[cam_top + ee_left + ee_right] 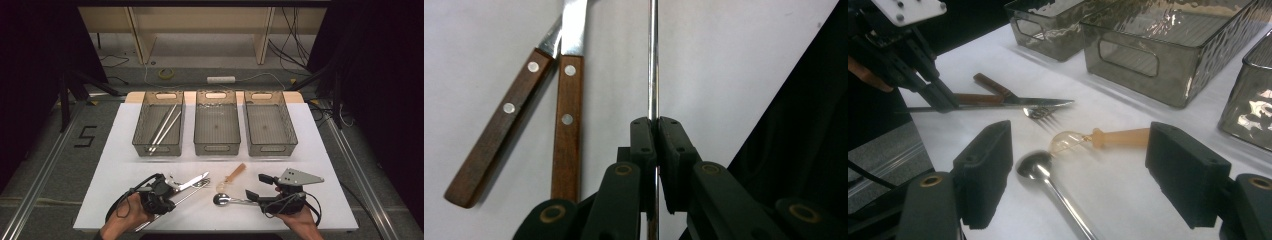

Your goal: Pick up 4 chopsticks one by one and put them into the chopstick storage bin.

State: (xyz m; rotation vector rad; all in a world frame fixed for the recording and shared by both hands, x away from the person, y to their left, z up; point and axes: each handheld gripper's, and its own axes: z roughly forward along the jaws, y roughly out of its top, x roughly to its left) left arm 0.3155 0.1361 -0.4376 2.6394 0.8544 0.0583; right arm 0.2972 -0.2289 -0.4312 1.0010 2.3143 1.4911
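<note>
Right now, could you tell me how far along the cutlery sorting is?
Done: slim metal rods lie in the left grey tray. In hand: the left claw is shut on another thin metal rod. Left: two wooden-handled knives, steel spoon, fork, translucent plastic spoon.

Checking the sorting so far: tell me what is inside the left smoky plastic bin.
The left smoky plastic bin holds long thin metal rods, leaning diagonally. Their exact number is hard to tell; nothing else is visible inside.

Light falls mostly from overhead onto the white desk (320, 150), which looks bright while the surroundings sink into near black. The high view is soft and grainy. Glare streaks the clear bins (1168, 45) in the right gripper view, and the nearby fingers (985, 170) come out blurry.
</note>
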